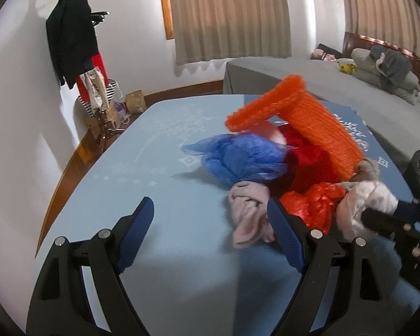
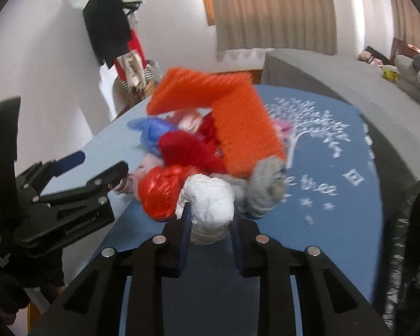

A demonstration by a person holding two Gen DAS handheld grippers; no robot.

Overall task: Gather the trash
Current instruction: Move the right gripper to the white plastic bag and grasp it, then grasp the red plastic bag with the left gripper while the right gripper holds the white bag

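Left wrist view: the left gripper (image 1: pixel 210 235) gapes wide over the blue tabletop (image 1: pixel 159 196), the trash pile at two o'clock.

Right wrist view: the right gripper (image 2: pixel 210 232) clamps a crumpled white paper wad (image 2: pixel 208 204) (pile's near edge, twelve o'clock).

orange basket (image 2: pixel 238 128): ribbed plastic, matt | blue bag (image 1: pixel 243 159) left of basket: thin crinkled plastic film, sheeny | red-orange bag (image 2: pixel 165 193) below basket: glossy crinkled plastic | white wad (image 2: pixel 210 204) beside it: crumpled paper-like, matt | pink rag (image 1: pixel 249 212): soft cloth | table (image 1: pixel 154 196): smooth matt blue cover | right gripper (image 2: pixel 210 240) pads: ribbed blue rubbery, black plastic frame, 4 metal pins
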